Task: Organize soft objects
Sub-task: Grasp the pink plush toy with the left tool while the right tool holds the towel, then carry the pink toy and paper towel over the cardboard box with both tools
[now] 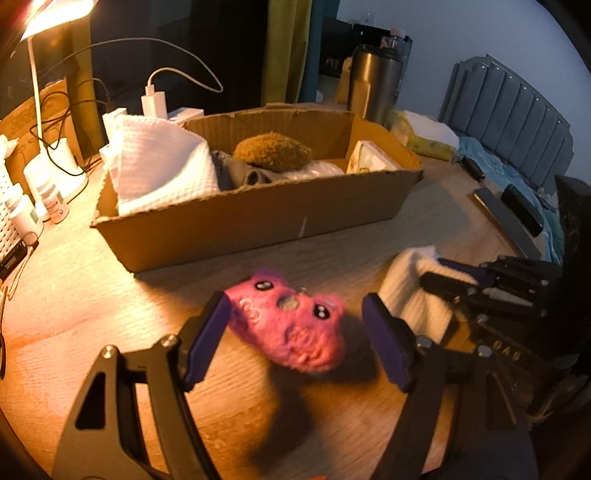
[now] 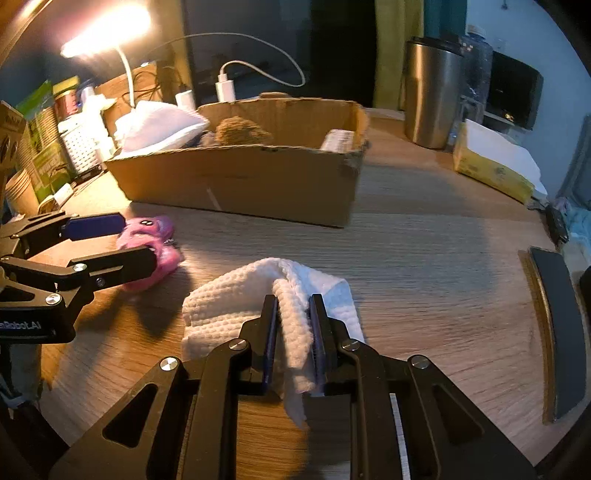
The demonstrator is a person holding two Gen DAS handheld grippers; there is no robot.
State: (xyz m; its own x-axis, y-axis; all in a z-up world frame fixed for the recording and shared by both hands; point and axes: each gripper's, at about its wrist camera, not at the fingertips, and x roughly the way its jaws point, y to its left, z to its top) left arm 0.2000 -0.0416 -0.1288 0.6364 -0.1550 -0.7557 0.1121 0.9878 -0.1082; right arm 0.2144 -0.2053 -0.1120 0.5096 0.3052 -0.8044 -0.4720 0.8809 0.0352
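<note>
A pink plush toy (image 1: pixel 291 325) with black button eyes lies on the wooden table (image 1: pixel 110 314), between the purple pads of my left gripper (image 1: pixel 295 301), which stands open around it. The left pad is at the toy's edge and the right pad is clear of it. My right gripper (image 2: pixel 294 300) is shut on a fold of a white waffle cloth (image 2: pixel 229 299) that rests on the table. In the left wrist view that gripper (image 1: pixel 436 271) and the cloth (image 1: pixel 406 280) sit at the right. Behind them, a cardboard box (image 1: pixel 258 221) holds a white cloth (image 1: pixel 159 162), a brown plush (image 1: pixel 273 151) and grey fabric.
A lit desk lamp (image 2: pixel 107 33), charger and cables (image 1: pixel 153 99) and bottles (image 1: pixel 48 192) crowd the back left. A steel tumbler (image 2: pixel 430 96) and a yellow tissue pack (image 2: pixel 491 170) stand at the back right. Dark flat items (image 2: pixel 561 325) lie at the table's right edge.
</note>
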